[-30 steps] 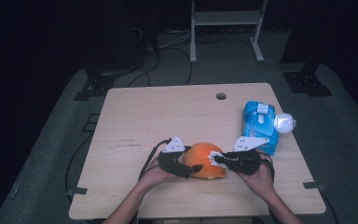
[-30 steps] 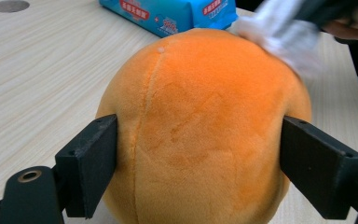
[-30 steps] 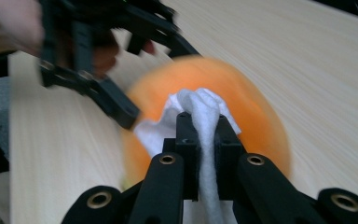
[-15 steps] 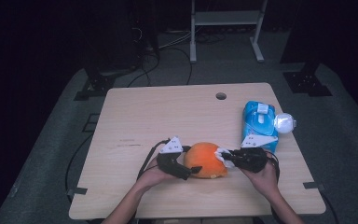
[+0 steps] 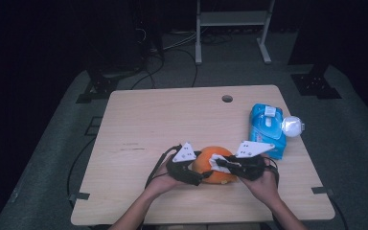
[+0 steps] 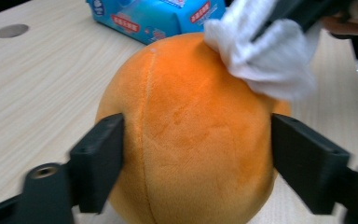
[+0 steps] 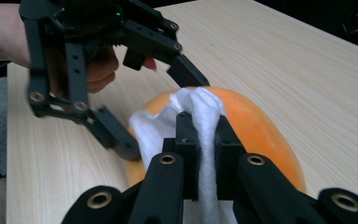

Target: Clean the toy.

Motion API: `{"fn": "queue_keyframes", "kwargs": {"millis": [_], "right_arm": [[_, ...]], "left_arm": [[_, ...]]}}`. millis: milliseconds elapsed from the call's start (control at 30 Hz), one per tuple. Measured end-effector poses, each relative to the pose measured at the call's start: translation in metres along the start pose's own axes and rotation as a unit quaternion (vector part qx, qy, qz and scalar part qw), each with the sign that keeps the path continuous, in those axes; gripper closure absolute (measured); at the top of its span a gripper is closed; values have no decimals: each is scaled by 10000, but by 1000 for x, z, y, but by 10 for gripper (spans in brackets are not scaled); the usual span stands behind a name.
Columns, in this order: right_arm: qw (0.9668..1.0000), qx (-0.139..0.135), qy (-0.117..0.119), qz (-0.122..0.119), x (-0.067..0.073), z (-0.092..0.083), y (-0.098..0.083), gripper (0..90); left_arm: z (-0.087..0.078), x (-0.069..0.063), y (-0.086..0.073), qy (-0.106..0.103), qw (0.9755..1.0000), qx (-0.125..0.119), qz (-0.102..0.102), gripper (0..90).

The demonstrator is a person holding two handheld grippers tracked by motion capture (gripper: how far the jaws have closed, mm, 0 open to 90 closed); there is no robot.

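1. A wooden table [image 5: 143, 124] seen from above, with a person's two hands at its near edge, each holding a black gripper.
2. An orange plush ball [image 5: 214, 165] sits near the table's near edge, between the grippers.
3. The left gripper [image 5: 197, 176] has its jaws spread wide around the ball, one on each side; they have just been opening, and the right-hand jaw stands slightly clear of the plush.
4. The right gripper [image 5: 219, 161] has its jaws pinched tight on a white wipe [image 6: 265, 51], which touches the ball's top.
5. A blue wipes pack [image 5: 267, 128] lies farther off, at the right.
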State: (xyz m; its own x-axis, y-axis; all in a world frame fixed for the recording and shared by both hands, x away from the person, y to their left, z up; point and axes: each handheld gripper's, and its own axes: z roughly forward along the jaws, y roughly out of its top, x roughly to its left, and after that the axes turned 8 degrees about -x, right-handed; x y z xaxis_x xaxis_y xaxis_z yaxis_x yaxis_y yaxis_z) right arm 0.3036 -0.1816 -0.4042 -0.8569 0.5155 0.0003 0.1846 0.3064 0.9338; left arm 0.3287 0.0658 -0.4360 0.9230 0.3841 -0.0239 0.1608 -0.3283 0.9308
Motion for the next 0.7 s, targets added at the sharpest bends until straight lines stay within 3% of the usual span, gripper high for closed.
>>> {"fn": "queue_keyframes", "kwargs": {"millis": [67, 133, 267, 333, 367, 400, 433, 533, 567, 600, 633, 667, 700], "right_arm": [[9999, 1, -24, 141, -5, -4, -4, 833], [9999, -8, -39, 165, -6, -4, -4, 833], [9999, 2, -144, 53, -5, -4, -3, 833], [9999, -16, -123, -2, 2, -3, 1, 833], [9998, -39, -28, -172, 9, 1, 5, 833], [9998, -39, -28, -172, 9, 1, 5, 833], [9993, 28, -73, -358, 13, 3, 8, 833], [9993, 16, -163, -339, 10, 0, 10, 833], [9992, -3, -308, -237, 0, -5, 7, 833], [9992, -3, -308, -237, 0, -5, 7, 833], [9992, 11, -409, -16, -10, -10, 1, 833], [9991, 29, -426, 31, -13, -11, -1, 833], [9990, 41, -426, 110, -16, -12, -4, 833]], "left_arm": [[0, 4, -1, 11, 9999, 4, -117, 97], [1, 6, -3, -27, 9998, -29, -211, 152], [-1, 2, 1, 72, 9999, -52, -79, 271], [1, -2, 5, 103, 9999, -58, -21, 277], [3, -8, 9, 87, 9998, -38, 173, 284], [3, -8, 9, 87, 9998, -38, 173, 285], [3, -12, 10, 92, 9995, -5, 303, 285], [3, -11, 9, 17, 9996, -51, 281, 284], [2, -10, 8, -9, 9996, -40, 282, 270], [2, -9, 7, -47, 9997, -58, 250, 270], [2, -5, 5, -66, 9999, -52, 126, 190], [2, -5, 5, -66, 9999, -52, 126, 143], [3, 0, 4, 10, 9999, -23, -106, 94]]}}
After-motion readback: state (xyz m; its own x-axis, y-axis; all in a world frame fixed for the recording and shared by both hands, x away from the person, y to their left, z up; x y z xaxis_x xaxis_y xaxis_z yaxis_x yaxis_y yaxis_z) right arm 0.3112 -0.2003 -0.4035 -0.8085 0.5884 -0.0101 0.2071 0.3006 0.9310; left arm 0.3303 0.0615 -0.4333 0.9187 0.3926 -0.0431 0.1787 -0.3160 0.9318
